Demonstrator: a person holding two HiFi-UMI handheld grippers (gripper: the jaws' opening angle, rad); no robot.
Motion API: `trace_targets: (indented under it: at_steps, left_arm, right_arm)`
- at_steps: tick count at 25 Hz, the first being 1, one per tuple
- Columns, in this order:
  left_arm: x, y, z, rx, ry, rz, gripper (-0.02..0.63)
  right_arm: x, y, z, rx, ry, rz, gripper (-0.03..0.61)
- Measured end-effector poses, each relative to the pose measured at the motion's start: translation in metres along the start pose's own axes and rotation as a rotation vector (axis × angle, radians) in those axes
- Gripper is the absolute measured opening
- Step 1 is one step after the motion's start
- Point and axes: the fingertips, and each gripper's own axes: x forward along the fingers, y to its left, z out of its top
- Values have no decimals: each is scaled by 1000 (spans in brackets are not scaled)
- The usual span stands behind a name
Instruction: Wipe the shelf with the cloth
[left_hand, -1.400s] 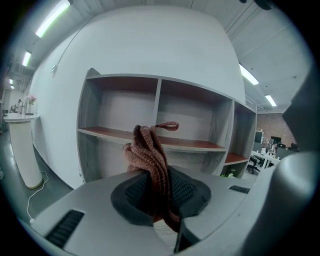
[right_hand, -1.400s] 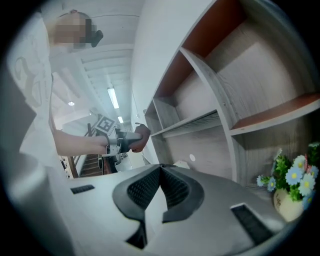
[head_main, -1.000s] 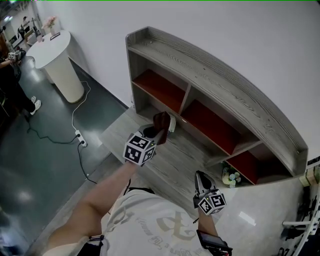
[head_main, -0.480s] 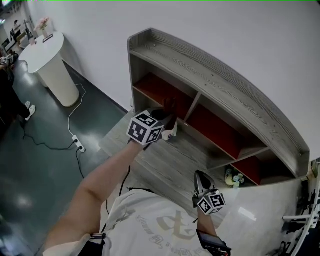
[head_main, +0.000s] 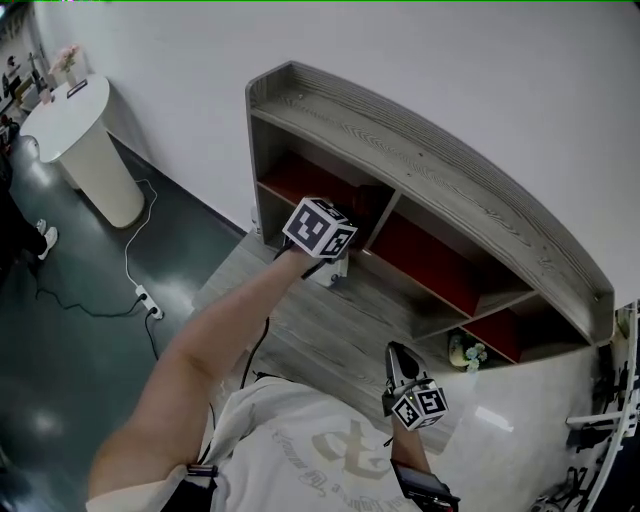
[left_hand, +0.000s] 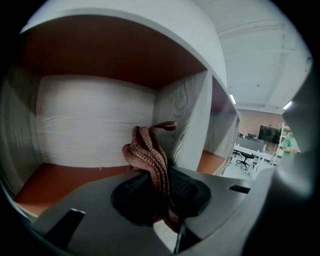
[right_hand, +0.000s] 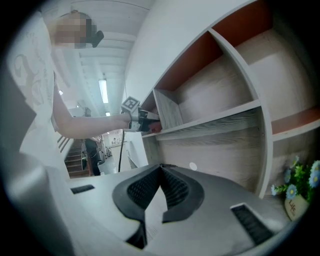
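Here, fingers of left gripper (left_hand: 159, 181) pinch ribbed cloth (left_hand: 146, 150) in woodgrain shelf (left_hand: 181, 120); right gripper (right_hand: 161, 174) fingers meet.

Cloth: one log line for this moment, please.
left gripper shut on cloth | at shelf leftmost compartment | right gripper shut, empty

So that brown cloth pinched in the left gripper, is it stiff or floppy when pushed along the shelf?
Probably floppy: the cloth bunches in loose folds above the fingers of the left gripper, with one end curling over. Its ribbed knit looks light and grippy, so it would likely drag and crumple rather than slide on the shelf.
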Motion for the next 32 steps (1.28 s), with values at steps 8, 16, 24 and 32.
trace_targets:
  at_steps: [8, 16, 24, 32]
  left_arm:
    - [30, 11, -7, 110, 153, 20, 78]
    - [41, 19, -19, 132, 215, 20, 77]
    - [34, 46, -20, 165, 234, 92, 77]
    - [16, 88, -24, 136, 236, 175, 77]
  right_arm:
    - [-1, 7, -5, 14, -11, -48, 5]
    - [1, 10, -13, 34, -13, -83, 5]
    - [11, 11, -11, 32, -18, -85, 5]
    - [30, 18, -10, 33, -9, -51, 5]
